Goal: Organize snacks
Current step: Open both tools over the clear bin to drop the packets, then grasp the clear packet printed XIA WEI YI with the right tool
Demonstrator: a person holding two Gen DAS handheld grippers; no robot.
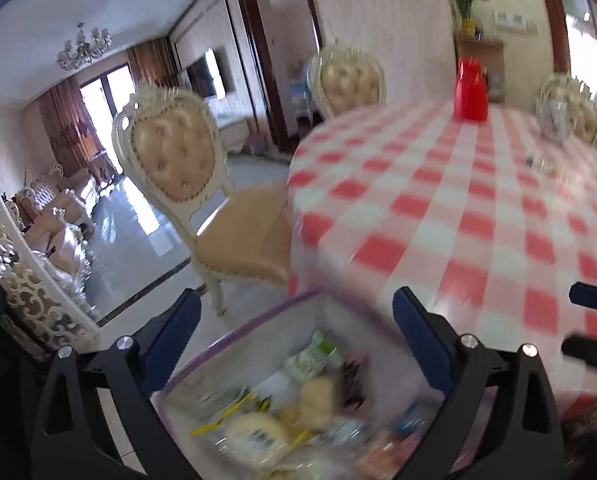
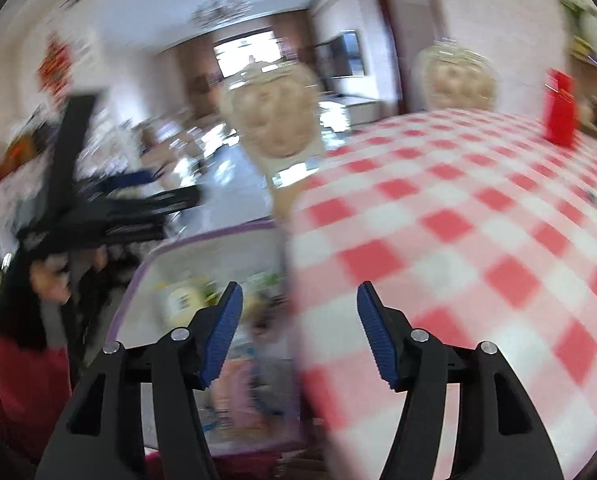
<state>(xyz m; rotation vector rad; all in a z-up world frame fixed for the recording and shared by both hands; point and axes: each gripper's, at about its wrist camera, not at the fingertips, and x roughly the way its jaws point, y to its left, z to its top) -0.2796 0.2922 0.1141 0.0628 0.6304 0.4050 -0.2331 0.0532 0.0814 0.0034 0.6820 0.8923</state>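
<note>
A clear storage bin with a purple rim sits beside the table's edge, below tabletop level. It holds several wrapped snacks, blurred. My left gripper is open and empty above the bin. My right gripper is open and empty, over the line where the bin meets the red-and-white checked table. The left gripper shows blurred at the left of the right wrist view; the right gripper's fingers show at the right edge of the left wrist view.
A red jug stands at the far side of the table. A clear glass item stands at the far right. Cream padded chairs stand around the table. The tiled floor opens to the left.
</note>
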